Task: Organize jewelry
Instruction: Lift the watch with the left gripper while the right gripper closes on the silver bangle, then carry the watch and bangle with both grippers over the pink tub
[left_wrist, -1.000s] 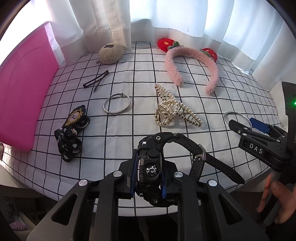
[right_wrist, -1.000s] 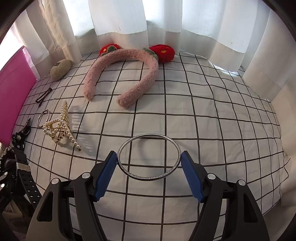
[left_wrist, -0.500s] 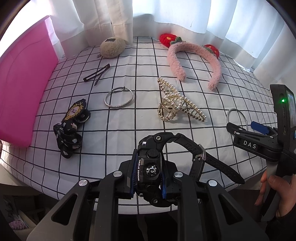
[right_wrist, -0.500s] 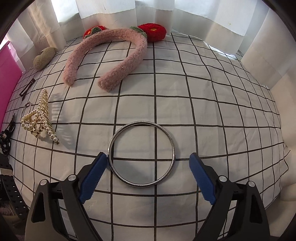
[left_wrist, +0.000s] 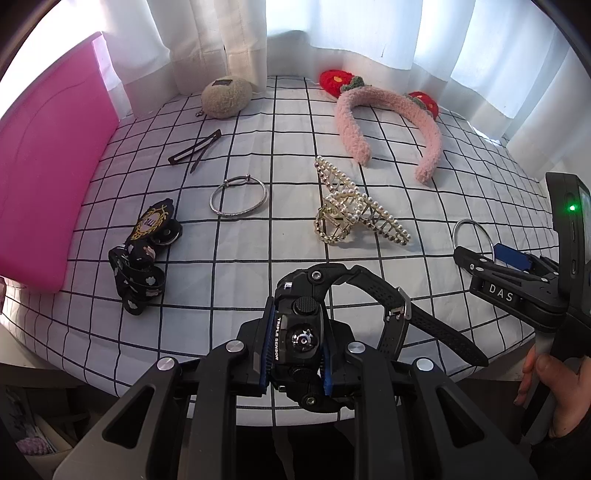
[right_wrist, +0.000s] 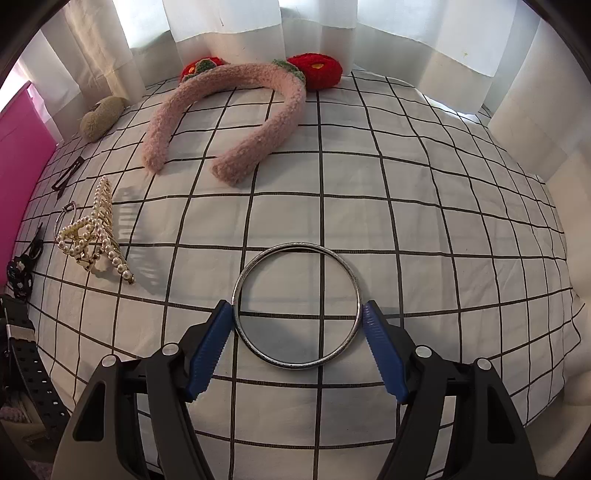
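Note:
My left gripper (left_wrist: 297, 352) is shut on the case of a black digital watch (left_wrist: 306, 284), whose strap trails right over the checked cloth. A silver bangle (right_wrist: 295, 365) lies between the blue pads of my right gripper (right_wrist: 296, 308). Its jaws are closing, and both fingertips touch the ring's sides. The left wrist view shows that gripper (left_wrist: 493, 254) at the right edge with the bangle (left_wrist: 461, 225) at its tip and a hand below it. A pearl claw clip (left_wrist: 351, 206), a thin silver bracelet (left_wrist: 238, 197) and a pink fluffy headband (left_wrist: 391, 107) lie further back.
A pink box (left_wrist: 48, 166) stands along the left side. Black patterned hair ties (left_wrist: 136, 273), a dark hair clip (left_wrist: 195, 147) and a beige fluffy piece (left_wrist: 225, 98) lie on the checked cloth (right_wrist: 424, 221). White curtains close off the back, and the cloth's front edge drops off near me.
My right gripper's jaws stood wide off the bangle half a second ago and have come back onto its sides. The left gripper still holds the watch in the same spot.

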